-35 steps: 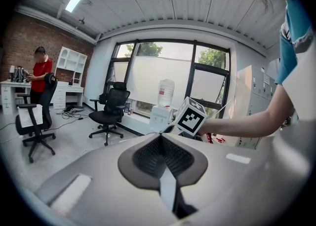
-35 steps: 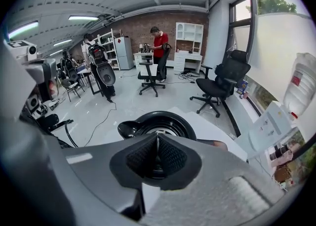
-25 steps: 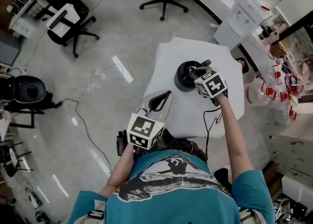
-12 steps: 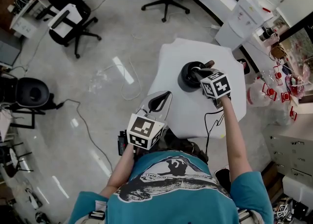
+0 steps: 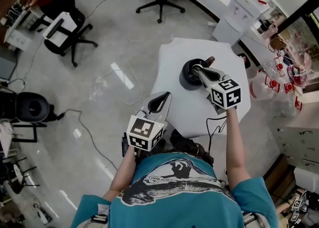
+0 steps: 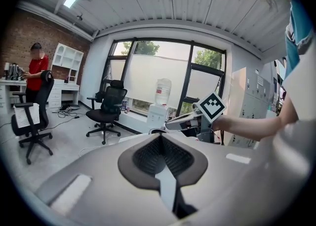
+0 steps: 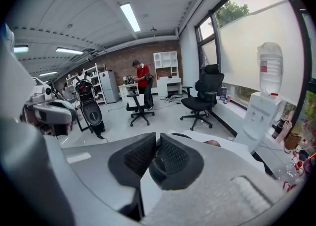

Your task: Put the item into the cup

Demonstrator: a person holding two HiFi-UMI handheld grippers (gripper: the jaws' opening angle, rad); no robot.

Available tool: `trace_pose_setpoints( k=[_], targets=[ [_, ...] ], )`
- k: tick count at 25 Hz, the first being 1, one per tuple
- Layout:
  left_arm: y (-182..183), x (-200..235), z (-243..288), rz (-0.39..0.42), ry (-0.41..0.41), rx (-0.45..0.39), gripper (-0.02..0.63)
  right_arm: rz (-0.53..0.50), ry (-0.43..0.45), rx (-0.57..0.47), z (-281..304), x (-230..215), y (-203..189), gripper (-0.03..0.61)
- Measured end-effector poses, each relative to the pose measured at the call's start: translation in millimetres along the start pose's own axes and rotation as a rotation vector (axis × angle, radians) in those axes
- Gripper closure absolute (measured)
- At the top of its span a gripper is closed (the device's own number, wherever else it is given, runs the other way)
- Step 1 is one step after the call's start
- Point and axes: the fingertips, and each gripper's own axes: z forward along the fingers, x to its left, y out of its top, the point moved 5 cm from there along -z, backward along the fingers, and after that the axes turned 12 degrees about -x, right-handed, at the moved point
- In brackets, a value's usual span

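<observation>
Left arm [image 5: 124, 170]: bent, forearm running up from the near edge of the head view, holding its tool low at the near left corner of the table.
Left gripper [image 5: 164, 98]: pointed far and a little right, hovering over the near left edge of the table, well apart from the cup. In its own view the jaws [image 6: 160, 137] meet at the tips, with nothing between the pads.
Table [image 5: 184, 117]: white top, in front of the person.
Cup [image 5: 186, 78]: black and round, upright on the far half of the table, mouth up.
Right gripper [image 5: 199, 70]: angled far and left, tips over the right side of the cup's mouth. In its own view the jaws [image 7: 157, 137] are drawn almost together, only a thin slit between the pads and nothing gripped that I can make out.
Item [image 5: 210, 61]: small brownish piece at the far right of the cup's rim, just beyond the right gripper's tips and outside the cup. Cannot tell whether it touches the rim. The right gripper view shows it [image 7: 212, 143] as a low brown shape on the white top past the right jaw.
Right arm [image 5: 232, 140]: nearly straight, reaching from the near right toward the cup, marker cube uppermost.
</observation>
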Motion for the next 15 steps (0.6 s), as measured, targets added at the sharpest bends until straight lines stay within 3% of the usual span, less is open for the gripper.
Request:
trace_pose_setpoints(
  k=[8, 15],
  targets=[
    [0, 7, -16, 0.011, -0.053, 0.006, 0.594, 0.014, -0.042, -0.159, -30, 48, 21, 0.548],
    [-3, 12, -39, 0.015, -0.109, 0.02, 0.594, 0.078, -0.086, -0.241, -48, 96, 13, 0.548]
  ],
)
